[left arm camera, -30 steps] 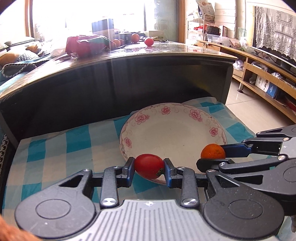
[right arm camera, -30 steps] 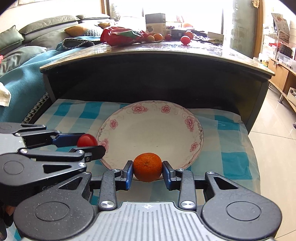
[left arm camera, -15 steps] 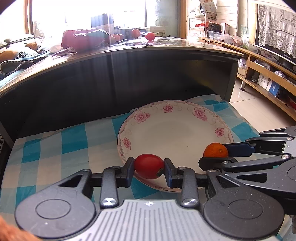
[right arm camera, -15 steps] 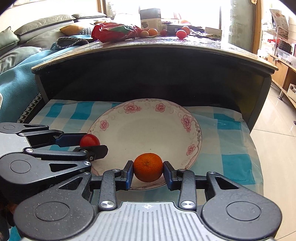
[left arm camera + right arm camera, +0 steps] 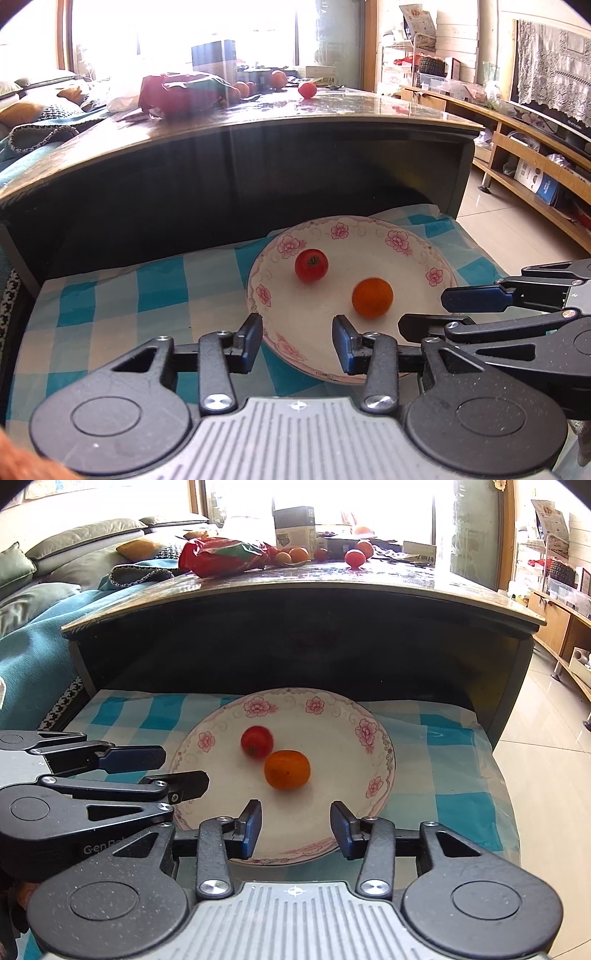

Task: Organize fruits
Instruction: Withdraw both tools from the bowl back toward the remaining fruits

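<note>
Now both grippers, left gripper (image 5: 297, 341) and right gripper (image 5: 295, 825), are hanging apart and empty over the white flowered plate (image 5: 384, 753), where the round red tomato (image 5: 257, 741) and the round orange mandarin (image 5: 287, 769) are sitting, so backing away slowly seems best.

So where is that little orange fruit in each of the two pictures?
Left wrist view: the orange lies on the flowered plate, right of centre, right of the tomato.
Right wrist view: the orange lies mid-plate, just in front of the tomato.
Shared landmark: the plate.

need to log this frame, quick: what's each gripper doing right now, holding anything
Left gripper: open, holding nothing; the tomato lies on the plate.
Right gripper: open, holding nothing; the orange lies on the plate too.
</note>
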Action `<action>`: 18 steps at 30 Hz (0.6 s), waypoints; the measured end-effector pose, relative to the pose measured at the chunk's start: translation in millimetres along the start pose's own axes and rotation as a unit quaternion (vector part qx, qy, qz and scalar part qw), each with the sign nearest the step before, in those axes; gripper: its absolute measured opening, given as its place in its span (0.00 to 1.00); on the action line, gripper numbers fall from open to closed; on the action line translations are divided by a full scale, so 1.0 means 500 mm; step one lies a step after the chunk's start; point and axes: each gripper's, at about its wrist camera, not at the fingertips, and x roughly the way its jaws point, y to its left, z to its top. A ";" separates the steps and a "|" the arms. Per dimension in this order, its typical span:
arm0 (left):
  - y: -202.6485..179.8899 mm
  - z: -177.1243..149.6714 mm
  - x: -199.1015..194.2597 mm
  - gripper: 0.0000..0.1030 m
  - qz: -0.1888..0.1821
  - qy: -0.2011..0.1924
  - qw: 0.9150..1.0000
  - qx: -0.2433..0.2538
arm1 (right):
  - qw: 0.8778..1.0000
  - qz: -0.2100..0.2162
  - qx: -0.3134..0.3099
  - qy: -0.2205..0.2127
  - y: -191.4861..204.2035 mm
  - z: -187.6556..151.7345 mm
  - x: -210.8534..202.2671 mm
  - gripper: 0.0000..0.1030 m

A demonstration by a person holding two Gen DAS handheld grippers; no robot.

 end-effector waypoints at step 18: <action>0.038 -0.111 -0.185 0.49 -0.013 0.031 0.999 -0.012 | 0.998 0.051 -0.025 0.027 0.104 -0.059 -0.107 0.40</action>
